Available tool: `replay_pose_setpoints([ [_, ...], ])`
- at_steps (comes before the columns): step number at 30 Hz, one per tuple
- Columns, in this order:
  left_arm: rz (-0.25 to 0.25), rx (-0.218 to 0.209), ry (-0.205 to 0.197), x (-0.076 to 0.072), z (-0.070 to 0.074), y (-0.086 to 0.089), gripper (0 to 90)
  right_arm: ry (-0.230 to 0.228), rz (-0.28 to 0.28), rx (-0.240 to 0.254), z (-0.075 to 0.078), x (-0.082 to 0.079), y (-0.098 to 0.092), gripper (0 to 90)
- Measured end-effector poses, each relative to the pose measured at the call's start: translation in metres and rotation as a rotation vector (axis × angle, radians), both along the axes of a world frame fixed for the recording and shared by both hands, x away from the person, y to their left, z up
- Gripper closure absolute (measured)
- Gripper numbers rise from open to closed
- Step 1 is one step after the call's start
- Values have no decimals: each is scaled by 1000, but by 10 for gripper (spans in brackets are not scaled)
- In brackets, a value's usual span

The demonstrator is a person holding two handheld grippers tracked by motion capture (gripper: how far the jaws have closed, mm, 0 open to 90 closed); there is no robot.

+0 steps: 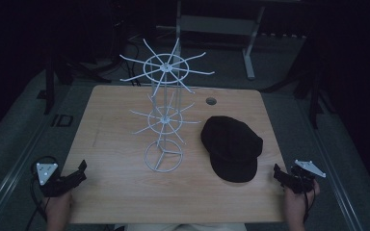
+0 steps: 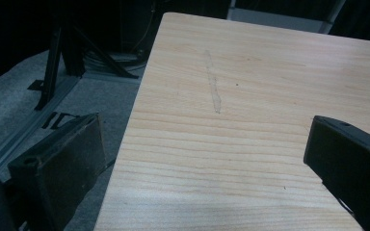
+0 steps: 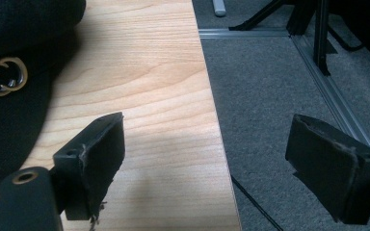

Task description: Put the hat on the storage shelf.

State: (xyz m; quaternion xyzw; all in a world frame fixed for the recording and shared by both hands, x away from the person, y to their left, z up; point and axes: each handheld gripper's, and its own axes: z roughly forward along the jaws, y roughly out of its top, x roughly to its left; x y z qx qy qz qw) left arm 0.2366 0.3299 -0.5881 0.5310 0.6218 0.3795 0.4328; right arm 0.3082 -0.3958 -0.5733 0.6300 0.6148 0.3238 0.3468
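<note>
Both your left gripper (image 1: pixel 81 168) and right gripper (image 1: pixel 278 171) gape empty, cap (image 1: pixel 232 147) just beside the right — a shallow pinch could slip off its soft brim.

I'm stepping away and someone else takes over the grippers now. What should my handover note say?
Left gripper: open, nothing between its jaws, at the near left corner of the table.
Right gripper: open, nothing held, at the table's near right edge, just right of the black cap.
Cap: lies flat on the table right of the white wire rack, gold emblem showing in the right gripper view.
Rack: upright at mid-table, nothing hanging on its arms.
Done: nothing yet; cap untouched.
Left: probably grasp the cap and hang it on the rack.
</note>
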Motion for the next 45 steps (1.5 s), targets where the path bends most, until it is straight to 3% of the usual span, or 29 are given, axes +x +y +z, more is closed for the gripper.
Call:
replay_pose_setpoints([
  [5,1,2,2,0,0,0,14,5,4,-6,0,1,1,133],
  [8,3,0,2,0,0,0,14,23,19,20,1,3,0,127],
  [14,4,2,4,0,0,0,14,-12,61,62,21,3,6,136],
  [23,1,4,-1,0,0,-1,15,-50,191,34,56,10,38,144],
  [25,0,3,-1,0,0,-1,14,-40,205,26,60,13,45,144],
  [33,-2,3,-1,0,0,-1,14,-61,260,84,84,28,67,136],
  [36,-3,3,0,0,0,-1,14,-59,282,59,93,35,77,137],
  [40,-4,3,-1,0,0,-1,14,-41,306,63,101,46,89,135],
  [45,-5,9,1,0,0,-1,14,-58,334,79,108,57,104,136],
])
